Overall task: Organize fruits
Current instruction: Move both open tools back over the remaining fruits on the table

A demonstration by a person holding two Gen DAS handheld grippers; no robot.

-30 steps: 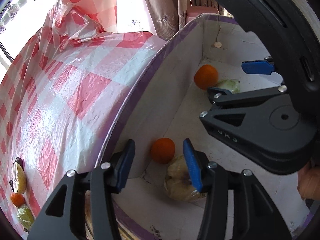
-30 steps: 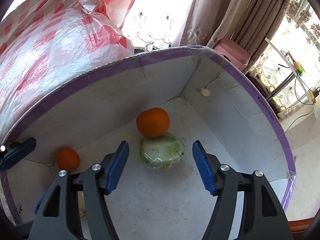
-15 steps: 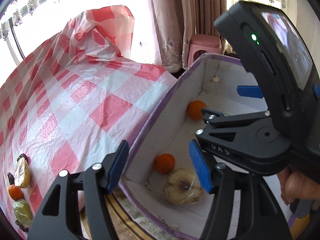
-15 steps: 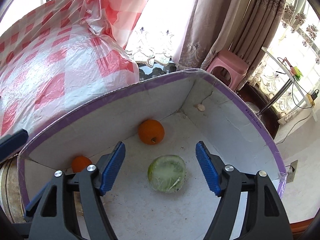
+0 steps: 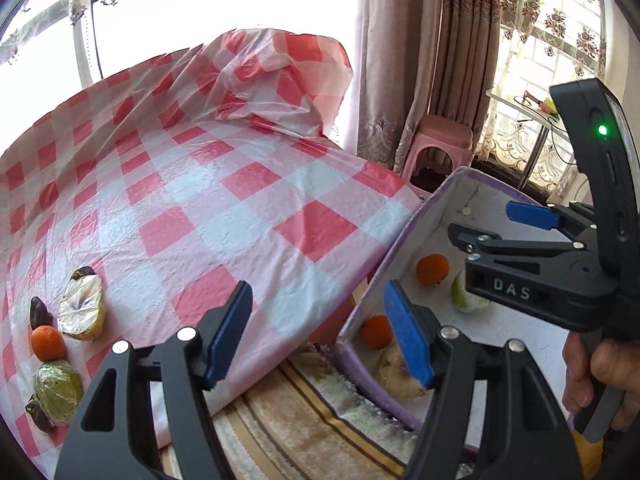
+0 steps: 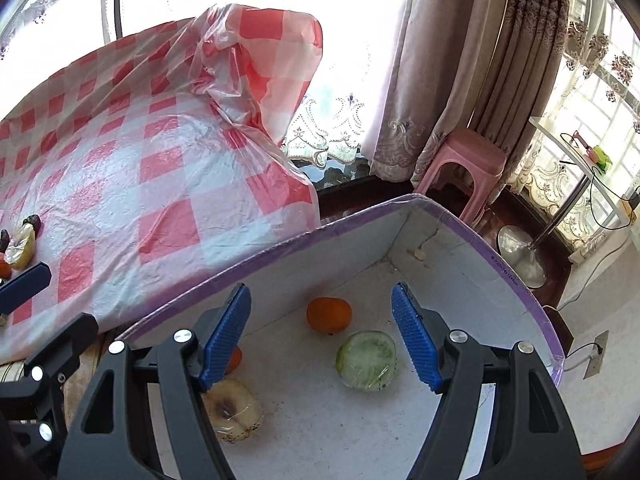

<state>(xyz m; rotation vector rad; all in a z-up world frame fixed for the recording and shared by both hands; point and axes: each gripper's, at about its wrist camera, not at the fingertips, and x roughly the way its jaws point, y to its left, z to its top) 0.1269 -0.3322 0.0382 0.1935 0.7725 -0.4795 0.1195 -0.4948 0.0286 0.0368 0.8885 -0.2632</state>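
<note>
A white box with a purple rim [image 6: 460,220] holds two oranges [image 6: 329,314] [image 5: 375,332], a wrapped green fruit half [image 6: 366,360] and a wrapped pale apple half [image 6: 236,412]. My right gripper [image 6: 320,296] hangs open above the box floor, empty. My left gripper [image 5: 316,296] is over the box's near-left corner and the table edge, its jaws opening with nothing between them. At the checked table's left edge lie another wrapped apple half [image 5: 82,312], an orange [image 5: 48,343], a wrapped green fruit [image 5: 58,386] and dark dried fruits [image 5: 40,312].
The red-and-white plastic tablecloth [image 5: 224,200] bunches up at the far end. A striped rug [image 5: 304,412] lies below the table beside the box. A pink stool [image 6: 464,164] and curtains [image 6: 448,60] stand behind the box. A hand [image 5: 600,368] holds the right gripper's handle.
Both grippers have lifted up out of the box. The left one has swung left toward the table, its jaws wider, leaving the wrapped apple half by the small orange.
</note>
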